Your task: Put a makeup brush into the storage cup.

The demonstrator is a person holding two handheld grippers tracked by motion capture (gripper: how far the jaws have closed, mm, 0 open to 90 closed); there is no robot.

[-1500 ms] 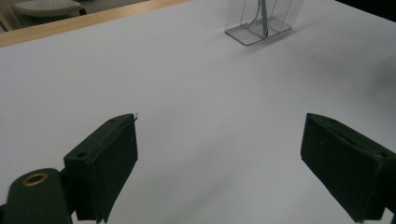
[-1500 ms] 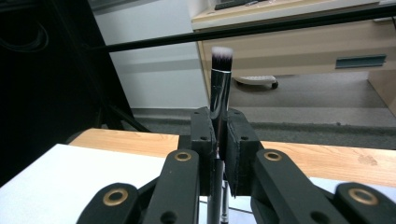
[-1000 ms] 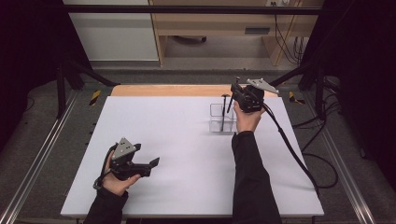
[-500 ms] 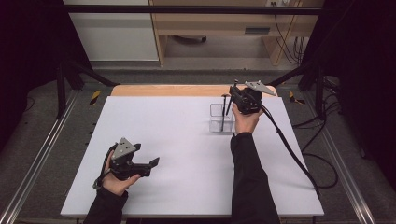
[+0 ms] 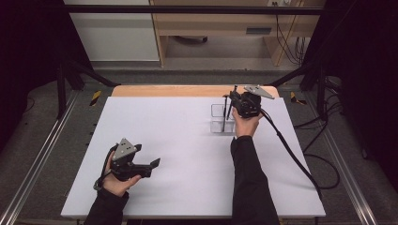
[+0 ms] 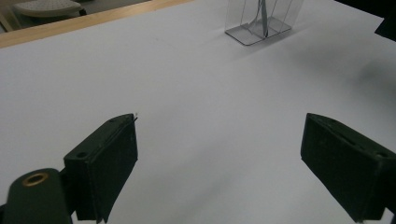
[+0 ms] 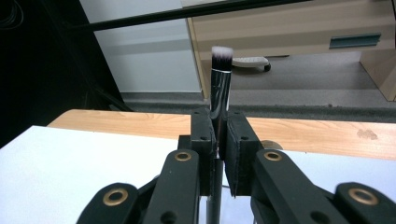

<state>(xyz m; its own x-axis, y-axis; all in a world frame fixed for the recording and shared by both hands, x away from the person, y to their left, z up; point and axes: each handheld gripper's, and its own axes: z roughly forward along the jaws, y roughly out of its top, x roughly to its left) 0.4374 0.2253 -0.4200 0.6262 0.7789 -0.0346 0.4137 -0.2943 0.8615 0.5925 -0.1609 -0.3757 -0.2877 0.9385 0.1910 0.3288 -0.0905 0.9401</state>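
Note:
A makeup brush (image 5: 226,110) with a silver ferrule and dark, white-tipped bristles (image 7: 221,55) stands upright, and my right gripper (image 5: 233,104) is shut on its handle. Its lower end reaches down into a clear plastic compartment holder (image 5: 218,123) at the far right of the white table. In the right gripper view the jaws clamp the brush (image 7: 219,88) just below the ferrule, my right gripper (image 7: 218,140) level. My left gripper (image 5: 153,165) rests open near the front left, empty. In the left gripper view, my left gripper (image 6: 219,158) faces the holder (image 6: 245,32) far off.
The white board (image 5: 178,154) lies on a wooden tabletop whose far edge (image 5: 169,90) shows. The right gripper's cable (image 5: 291,150) trails across the table's right side. Metal frame rails (image 5: 37,164) run along both sides, and a desk and cabinet stand beyond.
The right hand with the brush has shifted only slightly over the holder. The left hand has not moved.

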